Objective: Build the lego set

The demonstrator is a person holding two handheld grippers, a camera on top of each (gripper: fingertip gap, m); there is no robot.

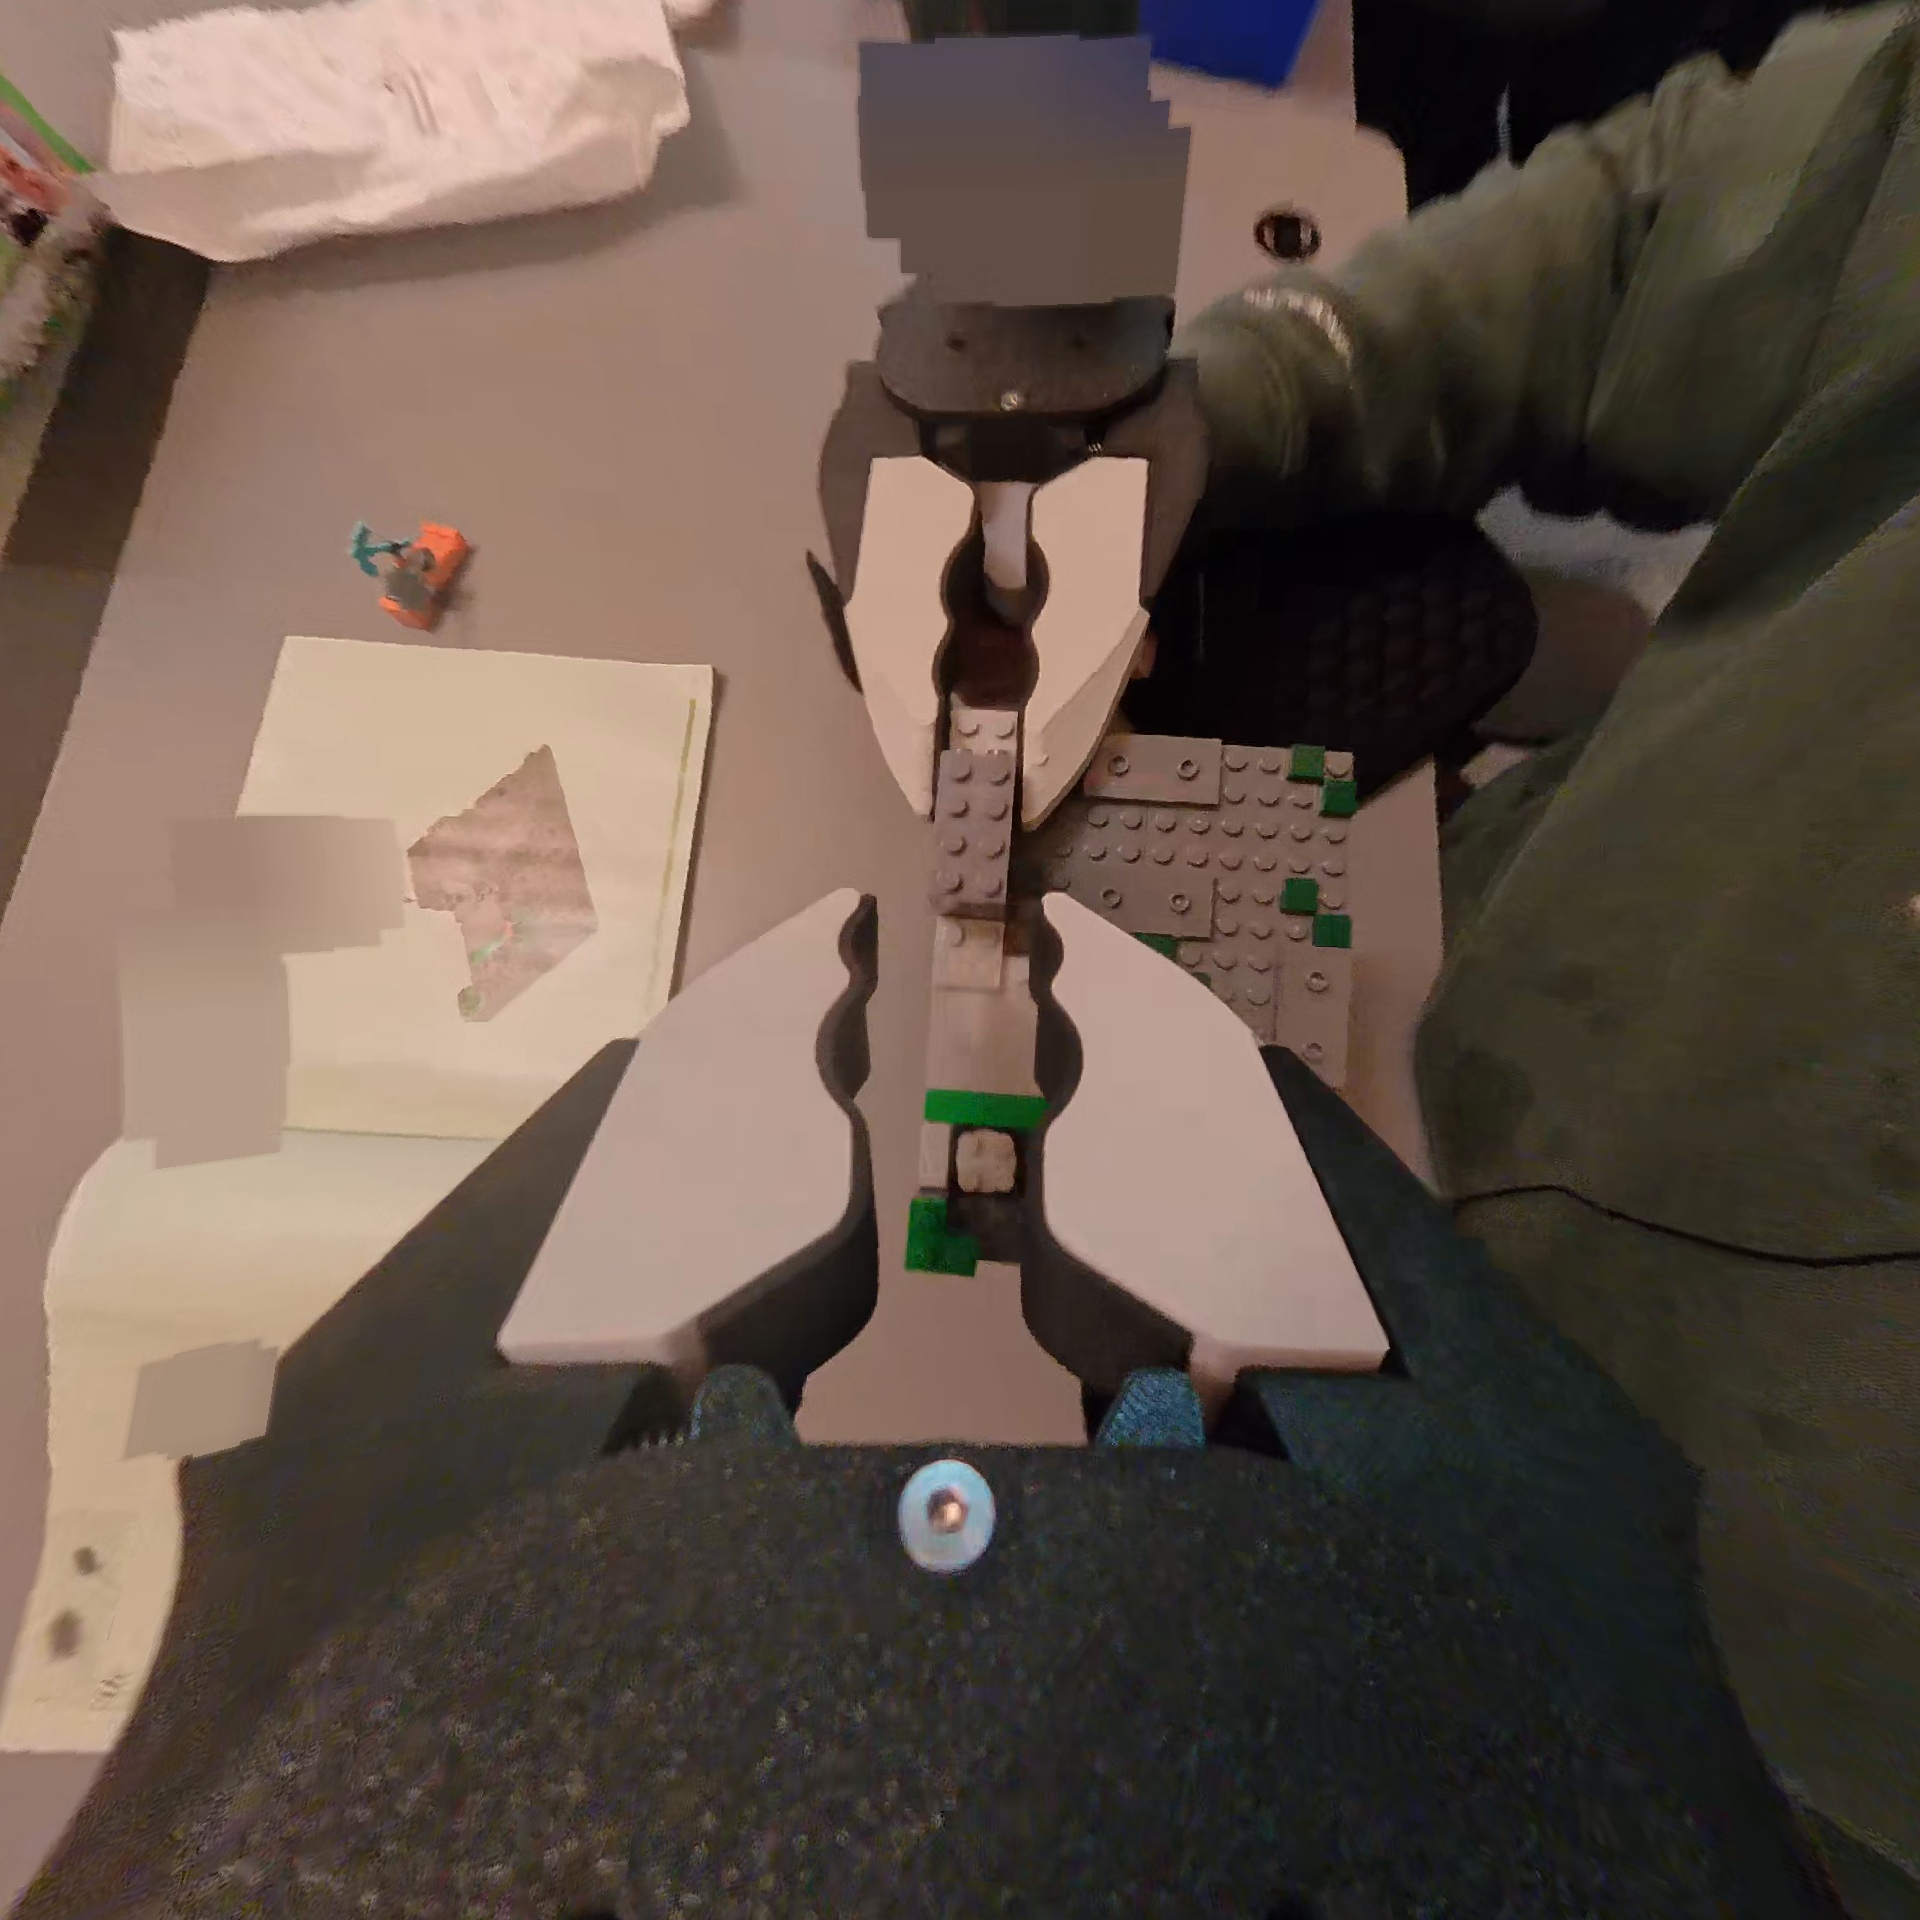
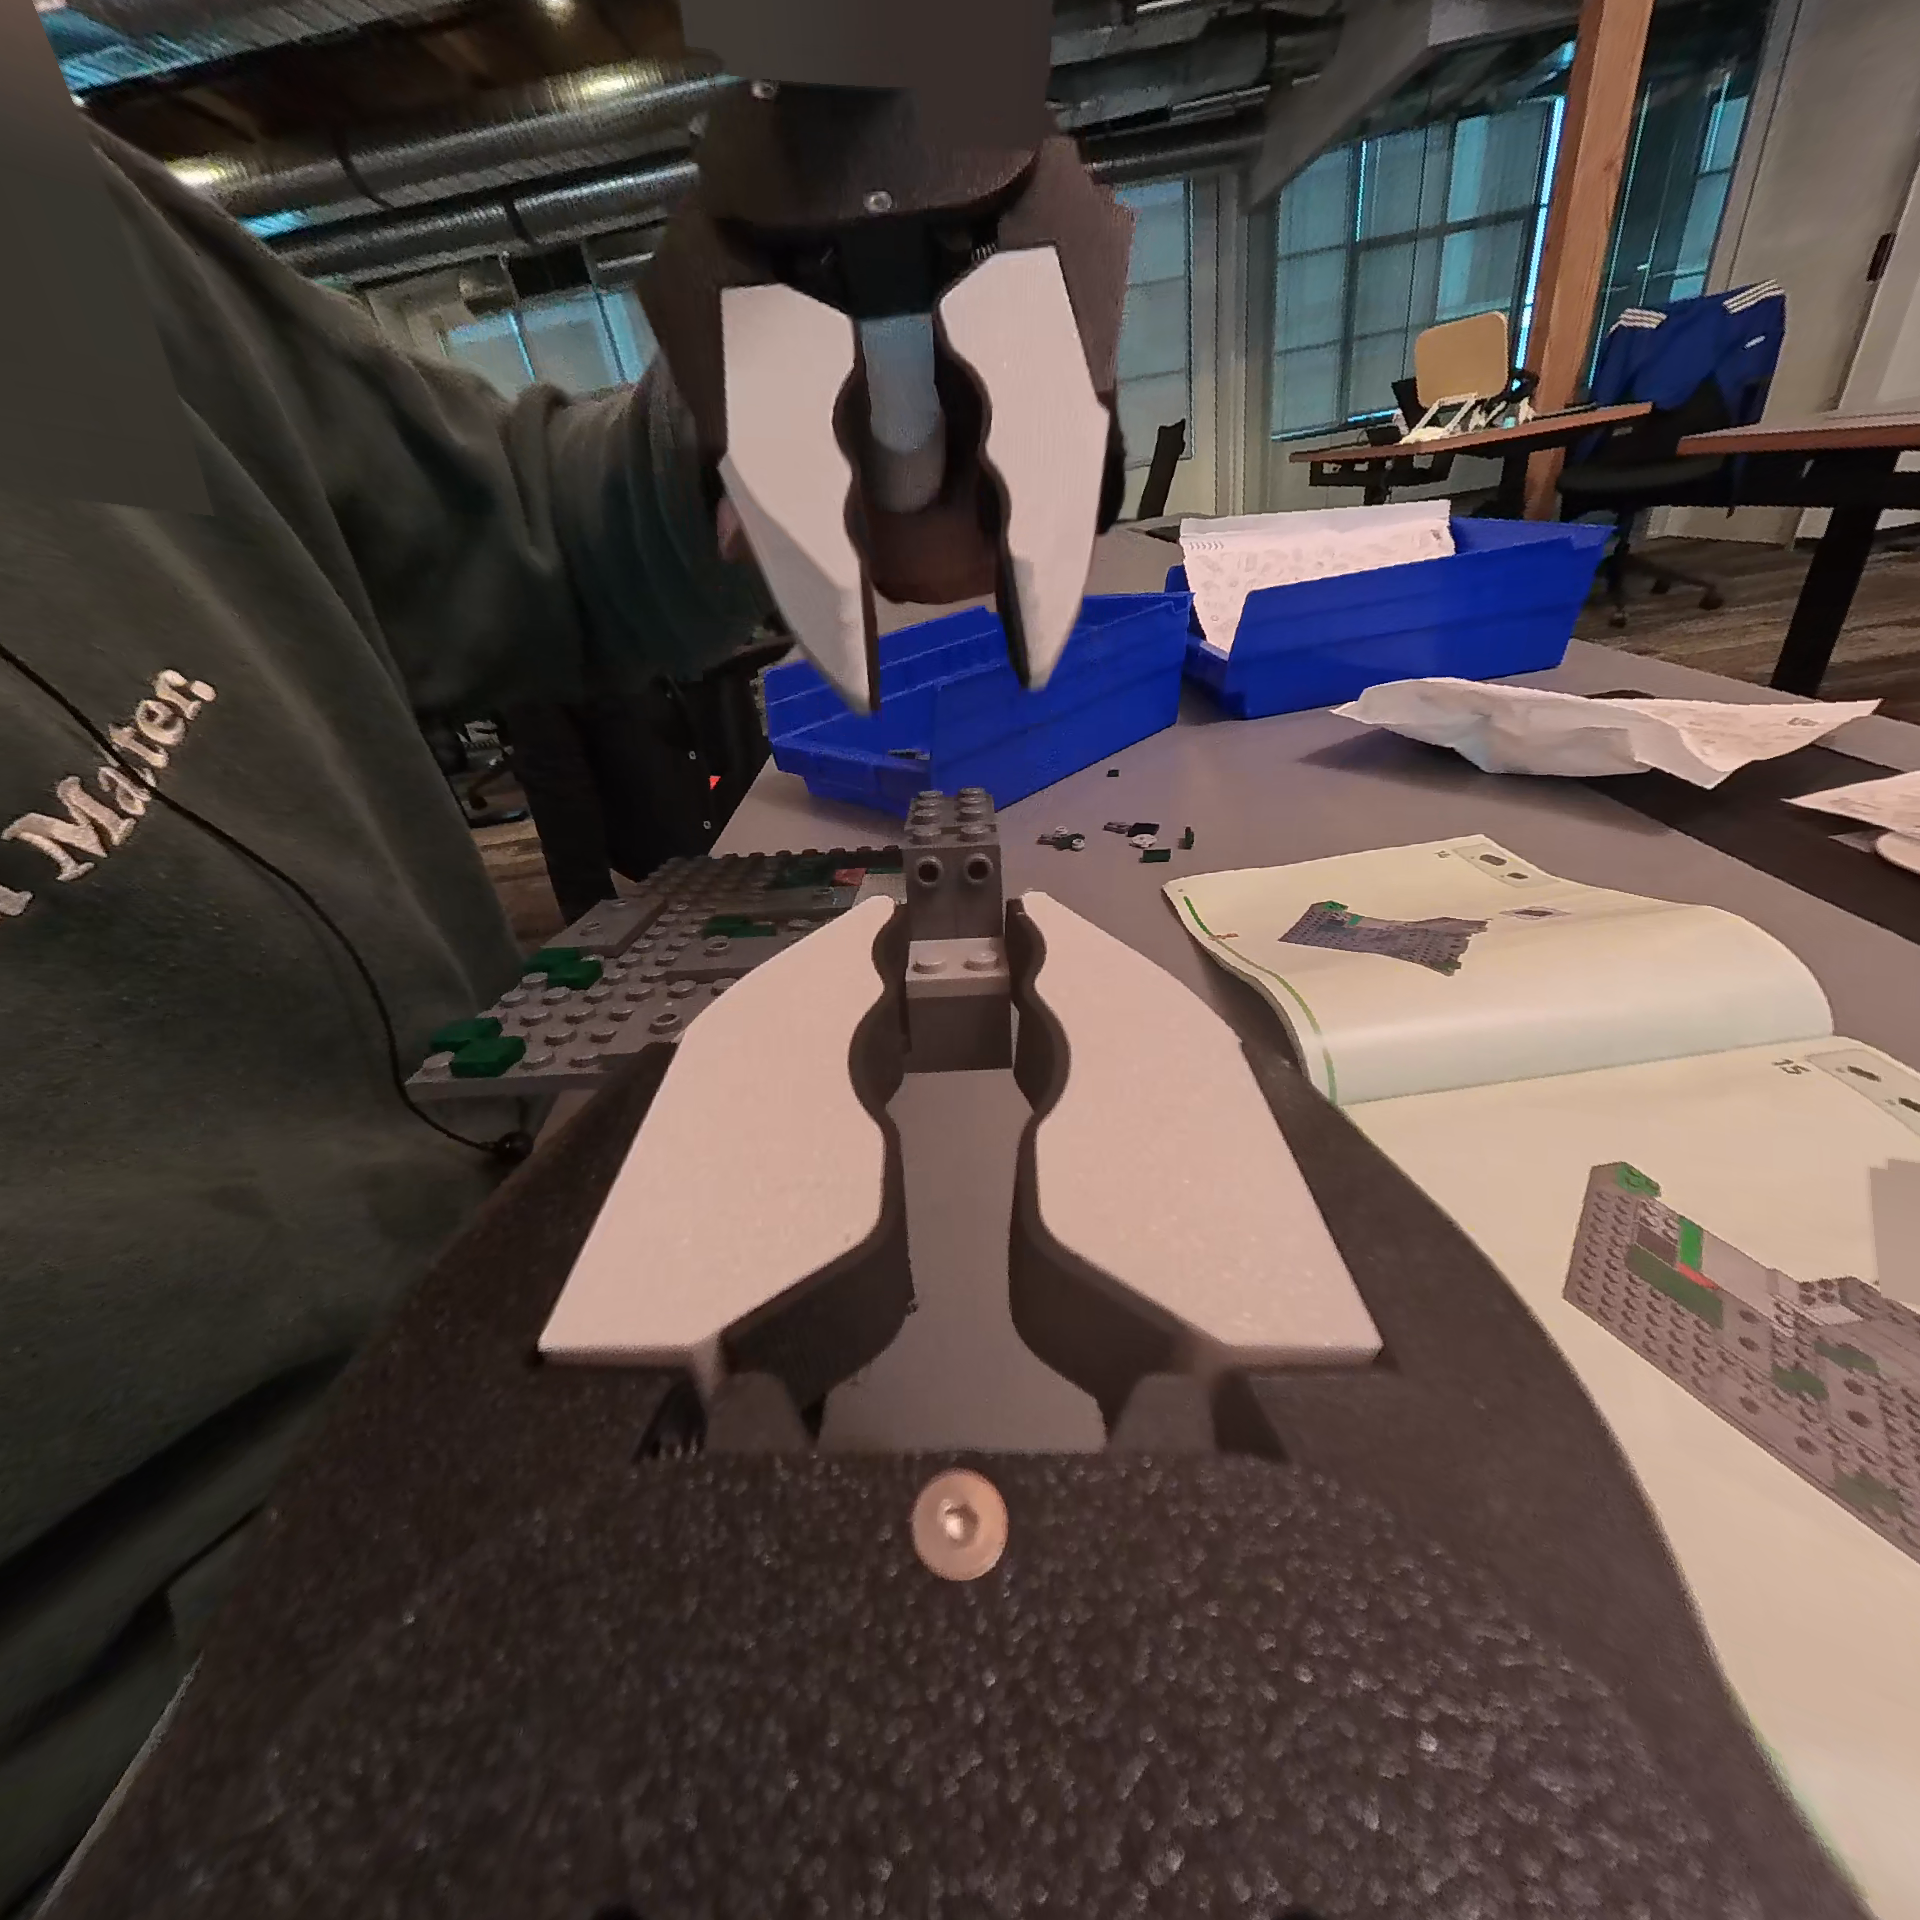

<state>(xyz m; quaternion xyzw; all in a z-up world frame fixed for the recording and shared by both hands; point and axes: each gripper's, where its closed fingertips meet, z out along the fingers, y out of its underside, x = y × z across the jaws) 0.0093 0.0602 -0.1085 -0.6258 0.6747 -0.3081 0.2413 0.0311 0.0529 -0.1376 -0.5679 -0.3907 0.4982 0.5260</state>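
My right gripper [image 2: 954,914] is shut on a grey brick stack [image 2: 956,997] and holds it just above the table. A darker brick [image 2: 948,857] with side studs tops the stack. In the left wrist view the right gripper [image 1: 982,810] comes in from the top, and the stack [image 1: 971,831] shows green pieces [image 1: 982,1107] on its near side. My left gripper [image 1: 954,904] is open and empty. It hovers above the stack and shows overhead in the right wrist view [image 2: 945,686]. The grey baseplate [image 1: 1216,883] with green tiles lies beside the stack and also shows in the right wrist view [image 2: 623,977].
An open instruction booklet [image 2: 1507,987] lies right of the stack and shows in the left wrist view [image 1: 468,883]. Two blue bins [image 2: 977,707] [image 2: 1392,613] stand behind. Loose small pieces [image 2: 1122,836], crumpled white bags [image 2: 1600,727] and a small orange build [image 1: 421,571] lie around. A person's green sleeve [image 1: 1558,364] is close. There is about 5 centimeters between the tips of the two grippers.
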